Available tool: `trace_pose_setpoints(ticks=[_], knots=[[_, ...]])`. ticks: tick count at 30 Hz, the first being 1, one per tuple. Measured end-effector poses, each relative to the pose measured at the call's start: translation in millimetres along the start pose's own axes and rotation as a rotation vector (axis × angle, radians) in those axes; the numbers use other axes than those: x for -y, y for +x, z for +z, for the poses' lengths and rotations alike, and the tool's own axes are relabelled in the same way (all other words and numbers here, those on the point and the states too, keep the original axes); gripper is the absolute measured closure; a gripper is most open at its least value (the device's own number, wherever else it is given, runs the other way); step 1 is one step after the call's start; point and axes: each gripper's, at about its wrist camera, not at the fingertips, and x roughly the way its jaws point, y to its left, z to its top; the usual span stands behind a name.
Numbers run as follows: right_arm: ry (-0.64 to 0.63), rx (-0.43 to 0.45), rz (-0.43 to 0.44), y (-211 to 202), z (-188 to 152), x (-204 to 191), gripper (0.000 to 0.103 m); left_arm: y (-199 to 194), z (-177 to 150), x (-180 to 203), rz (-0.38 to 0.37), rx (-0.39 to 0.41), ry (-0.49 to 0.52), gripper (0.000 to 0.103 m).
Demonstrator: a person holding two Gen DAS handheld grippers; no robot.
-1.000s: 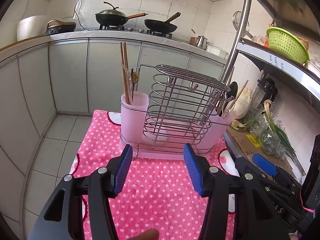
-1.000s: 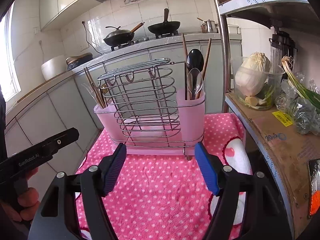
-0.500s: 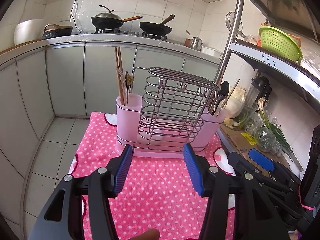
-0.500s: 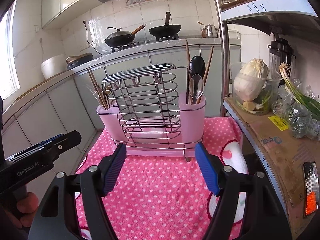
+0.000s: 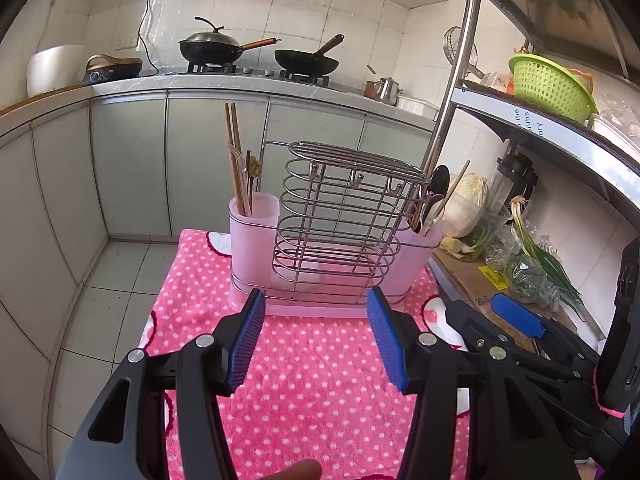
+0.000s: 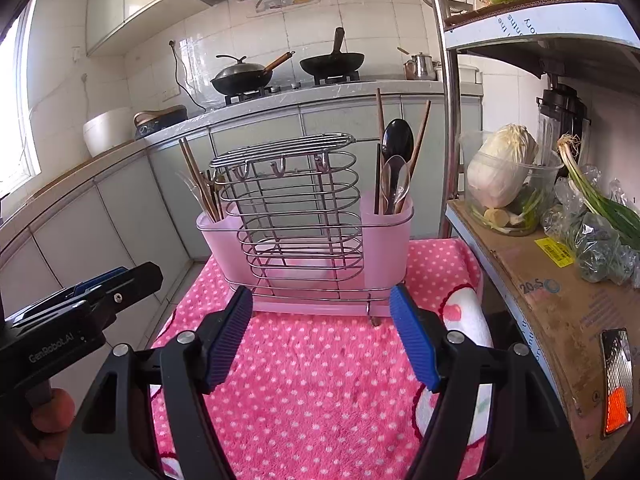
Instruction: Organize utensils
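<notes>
1. While both tools wait empty, the left wrist view shows the left gripper [image 5: 316,336] wide-jawed low centre, aimed at the pink plastic and chrome wire utensil caddy [image 5: 334,248] mid-frame on the pink polka-dot towel [image 5: 316,392]; wooden chopsticks [image 5: 236,172] stand sorted upper left.
2. In the right wrist view, the right gripper [image 6: 322,332] gapes likewise; metal spoons [image 6: 394,180] sit upper right. The caddy looks smaller than before.

Pink plastic utensil holder [image 6: 304,236] with a wire rack [image 6: 296,208] in the middle stands upright on the pink dotted towel, frame centre. Left cup: wooden chopsticks [image 6: 198,184] leaning left, plus a clear-looking utensil, too unclear to name. Right cup: black spoon [image 6: 397,140], metal spoons [image 6: 394,184], more chopsticks [image 6: 420,136], all upright.
</notes>
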Motion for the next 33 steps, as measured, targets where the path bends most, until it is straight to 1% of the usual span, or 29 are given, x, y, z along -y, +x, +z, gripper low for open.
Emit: trace_pose_setpoints(ticks=[18, 33], knots=[[-0.023, -0.002, -0.001, -0.8, 0.6, -6.2, 0.031, -1.0, 0.1, 1.2, -0.005, 0.000, 0.002, 0.051], [-0.015, -0.012, 0.004, 2.2, -1.0, -3.5, 0.031, 0.7, -0.1, 4.0, -0.004, -0.009, 0.008, 0.051]])
